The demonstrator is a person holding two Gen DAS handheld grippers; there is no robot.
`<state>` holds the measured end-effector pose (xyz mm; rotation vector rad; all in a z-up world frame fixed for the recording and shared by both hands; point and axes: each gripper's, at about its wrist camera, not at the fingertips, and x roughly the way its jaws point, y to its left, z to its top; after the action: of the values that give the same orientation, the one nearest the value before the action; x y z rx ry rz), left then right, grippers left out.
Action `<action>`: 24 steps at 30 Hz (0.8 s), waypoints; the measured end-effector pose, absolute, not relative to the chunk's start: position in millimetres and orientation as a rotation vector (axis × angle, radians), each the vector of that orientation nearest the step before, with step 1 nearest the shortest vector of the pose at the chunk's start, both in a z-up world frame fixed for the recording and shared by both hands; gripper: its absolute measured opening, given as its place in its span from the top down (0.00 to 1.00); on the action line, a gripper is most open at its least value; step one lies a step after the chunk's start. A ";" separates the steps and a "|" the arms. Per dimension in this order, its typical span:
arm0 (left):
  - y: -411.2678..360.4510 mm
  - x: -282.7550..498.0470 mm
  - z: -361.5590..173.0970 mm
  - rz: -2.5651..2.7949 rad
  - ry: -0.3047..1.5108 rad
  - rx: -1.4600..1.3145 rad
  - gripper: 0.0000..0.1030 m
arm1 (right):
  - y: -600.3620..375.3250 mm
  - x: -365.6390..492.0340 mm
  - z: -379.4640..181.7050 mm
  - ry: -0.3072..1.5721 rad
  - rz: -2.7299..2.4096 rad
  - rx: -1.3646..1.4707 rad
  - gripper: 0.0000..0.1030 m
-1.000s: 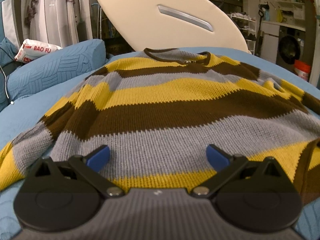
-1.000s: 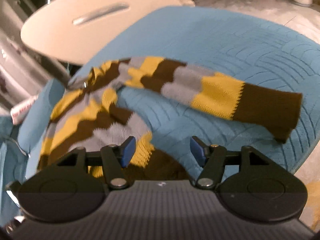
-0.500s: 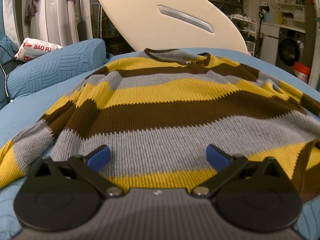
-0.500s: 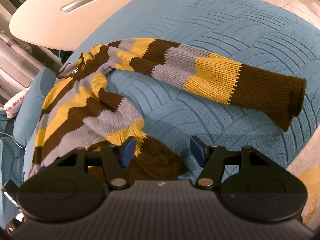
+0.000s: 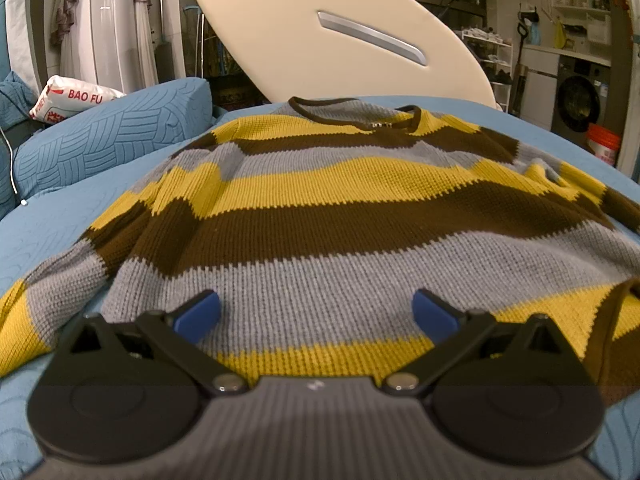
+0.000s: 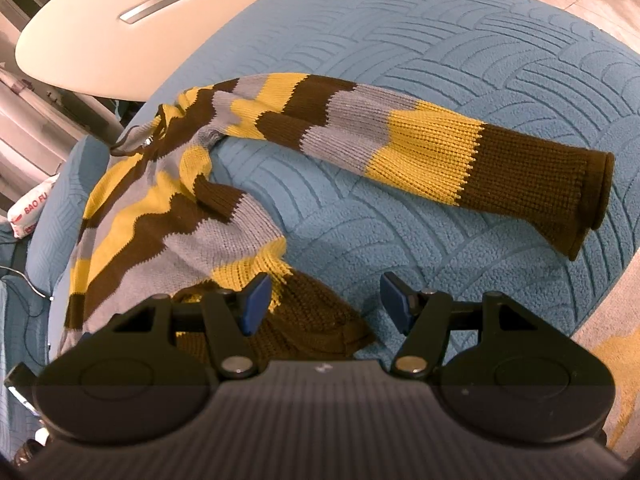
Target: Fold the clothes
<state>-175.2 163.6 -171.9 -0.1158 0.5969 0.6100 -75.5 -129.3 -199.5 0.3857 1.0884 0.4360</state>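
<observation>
One sack [image 5: 76,98] beside pillow [image 5: 116,128]

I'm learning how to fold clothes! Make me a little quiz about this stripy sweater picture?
1. True or false: the right gripper is squeezing the sweater.
2. Which colour is the sleeve cuff: A grey, B brown, C yellow?
3. Fill in: the sweater lies on a blue ____.

Key: 1 false, its jaws stand open. 2 B. 3 blanket.
</observation>
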 end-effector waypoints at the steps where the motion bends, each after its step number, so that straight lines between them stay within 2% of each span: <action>1: 163.5 -175.2 -171.9 0.610 0.597 -0.116 0.00 | -129.5 -75.4 -199.5 1.087 0.437 0.387 0.38; 24: 162.4 -175.0 -172.7 0.611 0.596 -0.114 0.00 | -129.6 -75.0 -200.0 1.083 0.442 0.395 0.38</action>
<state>-175.0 162.4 -172.7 -0.1143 0.5960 0.6109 -75.0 -129.6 -200.0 0.3952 1.0828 0.4419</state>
